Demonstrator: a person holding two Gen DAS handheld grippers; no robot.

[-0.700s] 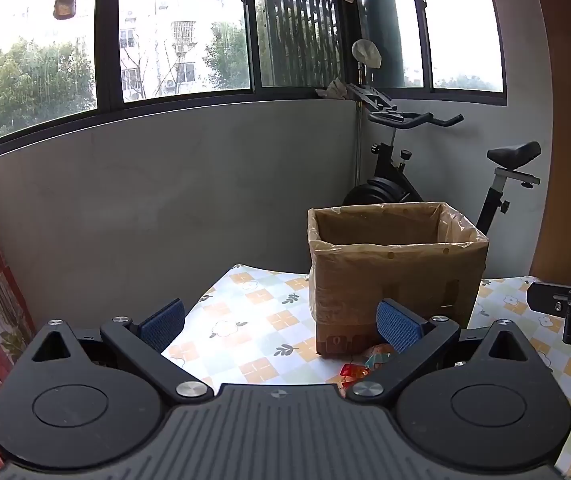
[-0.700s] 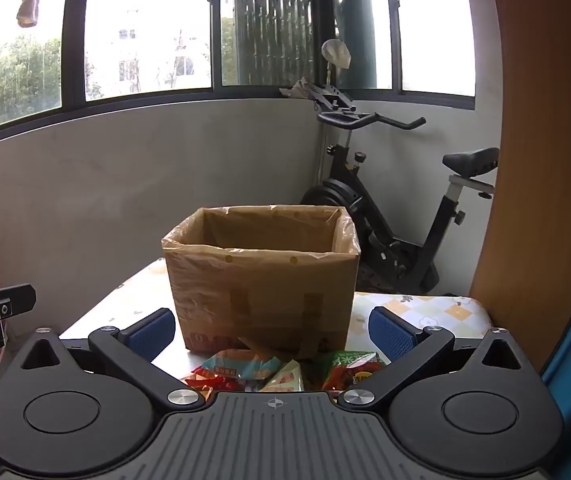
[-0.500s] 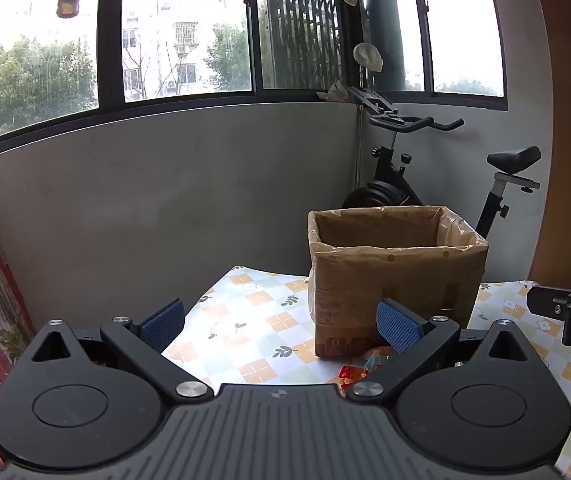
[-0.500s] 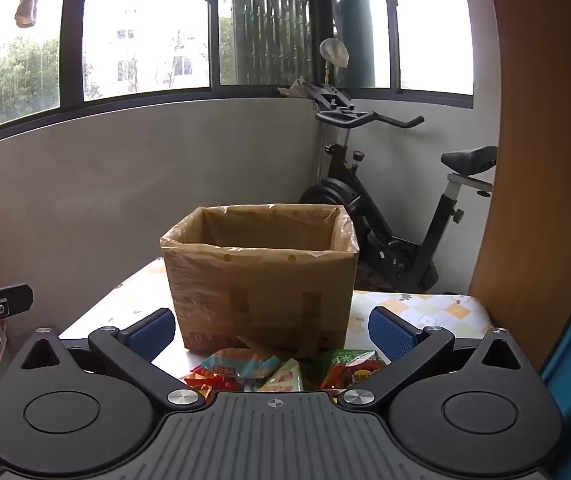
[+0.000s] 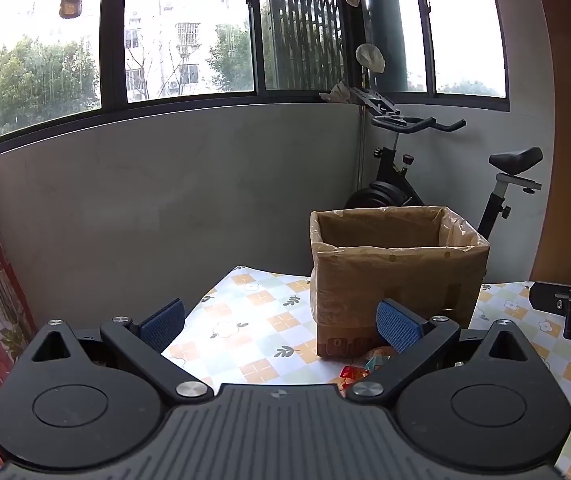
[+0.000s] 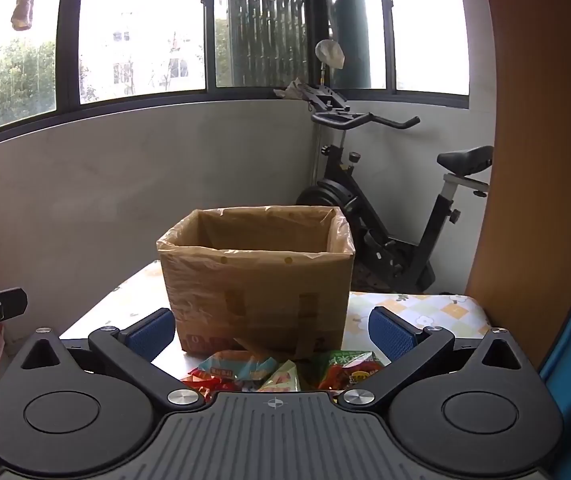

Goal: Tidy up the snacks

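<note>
Both grippers — left gripper (image 5: 281,322), right gripper (image 6: 271,330) — jaws wide open, empty. Snack packets (image 6: 245,370) piled on counter (image 5: 245,320), touching front of lined cardboard box (image 6: 257,280).

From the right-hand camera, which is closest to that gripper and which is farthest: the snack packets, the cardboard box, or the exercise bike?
1. Snack packets: on the table just beyond the right gripper, whose jaws stand open.
2. Cardboard box: right behind the packets, centre.
3. Exercise bike: on the floor past the table, to the right.
</note>
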